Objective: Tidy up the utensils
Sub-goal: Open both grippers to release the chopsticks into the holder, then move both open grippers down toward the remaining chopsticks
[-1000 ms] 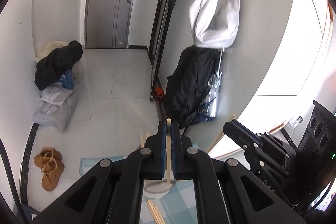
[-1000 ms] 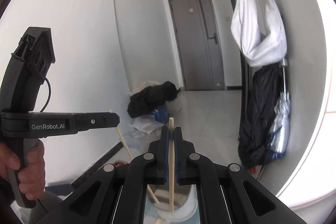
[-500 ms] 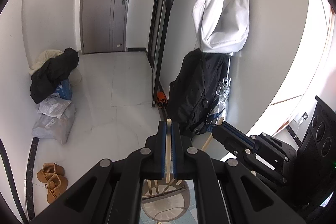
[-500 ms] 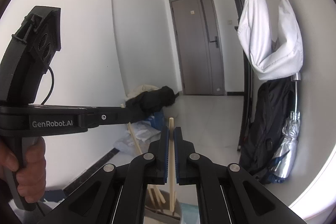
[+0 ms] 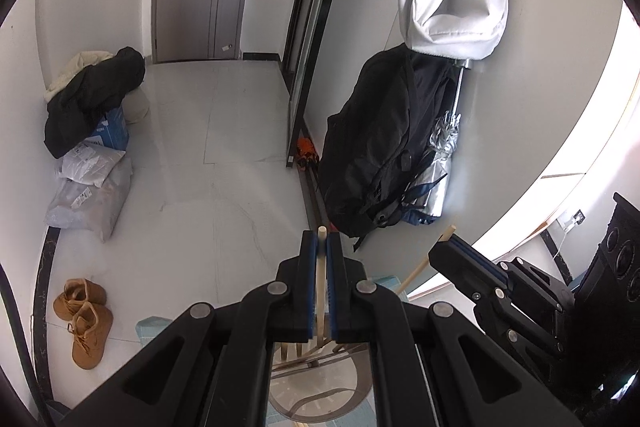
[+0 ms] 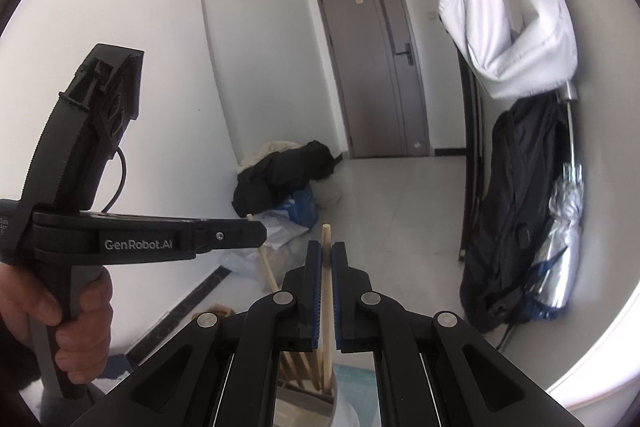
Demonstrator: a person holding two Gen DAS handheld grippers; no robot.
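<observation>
Pale wood runs straight up between both pairs of jaws: each gripper is clenched on one slim round wooden chopstick. The left gripper [image 5: 319, 239] pinches its chopstick [image 5: 320, 291] between blue pads, the stick's long axis lying along the fingers, tip just proud of the pads and lower end dropping toward a round grey-rimmed utensil holder [image 5: 320, 393] directly beneath. Several more wooden sticks [image 5: 308, 353] already lean inside that holder, crossing one another.

The right gripper [image 6: 326, 251] grips a second pale chopstick [image 6: 327, 307] the same way, upright along its fingers, with its foot among the sticks [image 6: 302, 363] standing in the holder [image 6: 338, 401] below. From this view the left gripper reaches in from the left, held by a hand [image 6: 66, 323], its own stick slanting down toward the same opening.

Both sticks therefore point end-down at one container, and the two grippers sit close side by side above it. The right stick looks nearer to seated; the left one seems to need a little more descent. Since both converge on one narrow mouth, my judgement is that the risk lies in the sticks fouling each other or those already leaning inside.
</observation>
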